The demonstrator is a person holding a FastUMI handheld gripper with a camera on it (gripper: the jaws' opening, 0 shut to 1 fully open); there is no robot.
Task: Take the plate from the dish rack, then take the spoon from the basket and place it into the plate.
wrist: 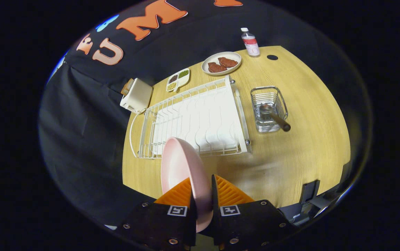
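A pale pink plate (180,167) stands on edge between my fingers, and my gripper (202,195) is shut on its rim, holding it above the wooden table (308,139). Beyond the plate lies the white wire dish rack (193,120), with nothing in its slots. To the right of the rack stands a small wire basket (269,108). A metal spoon (274,116) leans in it, bowl inside and dark handle sticking out over the basket's near rim.
Behind the rack are a white toaster (136,95), a small divided dish of beans (178,80), a plate with two pieces of meat (221,63) and a plastic bottle (250,42). A dark round hole (272,57) marks the table's far corner.
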